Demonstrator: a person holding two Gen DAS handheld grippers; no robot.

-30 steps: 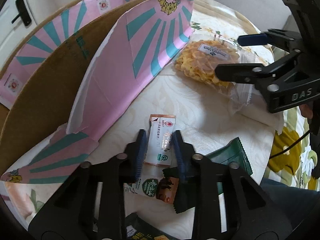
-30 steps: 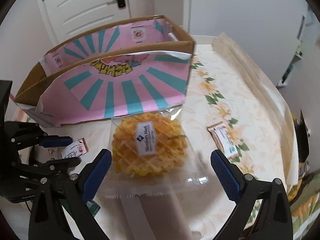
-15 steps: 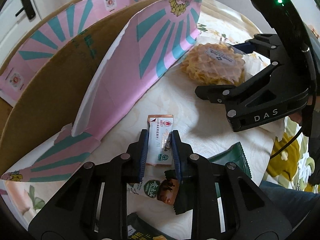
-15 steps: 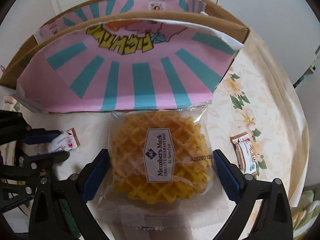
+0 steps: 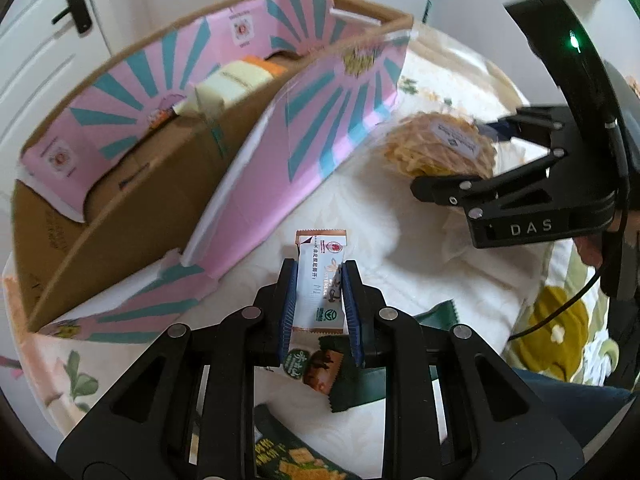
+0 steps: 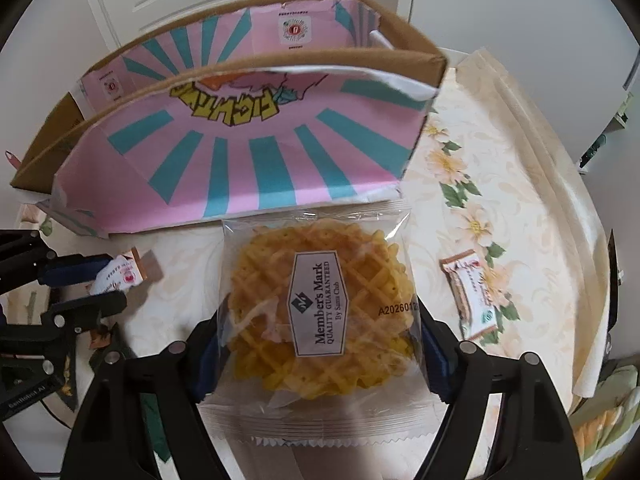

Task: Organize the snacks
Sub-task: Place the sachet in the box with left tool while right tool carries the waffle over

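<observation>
My left gripper (image 5: 320, 276) is shut on a small white snack packet (image 5: 322, 264) and holds it just above the table. The same gripper (image 6: 108, 282) and packet (image 6: 120, 274) show at the left of the right wrist view. A clear-wrapped waffle packet (image 6: 316, 312) lies in front of the box flap. My right gripper (image 6: 318, 356) is closing on it, and its pads touch the wrapper's two sides. From the left wrist view that gripper (image 5: 456, 158) straddles the waffle (image 5: 436, 148). The cardboard box (image 5: 120, 208) has a pink and teal flap (image 6: 248, 168) folded down towards me.
Pale yellow packs (image 5: 236, 80) sit inside the box. Another small packet (image 6: 472, 292) lies to the right on the floral cloth. Dark green packets (image 5: 360, 384) and a cracker bag (image 5: 296, 460) lie under the left gripper. The table edge (image 6: 580, 264) curves at the right.
The left gripper closed on the small packet and rose with it, so the box's inside now shows. The right gripper's jaws came in against the waffle packet's sides.
</observation>
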